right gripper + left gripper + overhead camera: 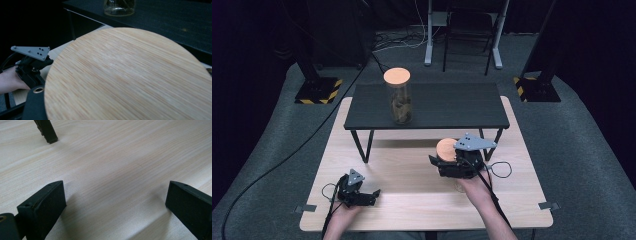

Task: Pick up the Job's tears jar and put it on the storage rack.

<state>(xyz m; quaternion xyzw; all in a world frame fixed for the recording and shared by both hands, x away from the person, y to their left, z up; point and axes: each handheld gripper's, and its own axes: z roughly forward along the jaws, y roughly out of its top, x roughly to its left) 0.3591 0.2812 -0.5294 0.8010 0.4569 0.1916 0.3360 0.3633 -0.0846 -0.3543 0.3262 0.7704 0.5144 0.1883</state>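
Right tool (443,161) gripping wooden lid (446,149), left tool (371,194) open

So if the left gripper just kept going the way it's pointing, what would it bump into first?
Probably the light wooden table. The left gripper points forward and slightly down at bare wood between its open jaws. The black shelf leg stands off to one side.

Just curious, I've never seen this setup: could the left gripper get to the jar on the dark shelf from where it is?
Probably yes. The left gripper is open and empty on the light table, nothing blocks the way to the jar, though it stands far off on the raised shelf.
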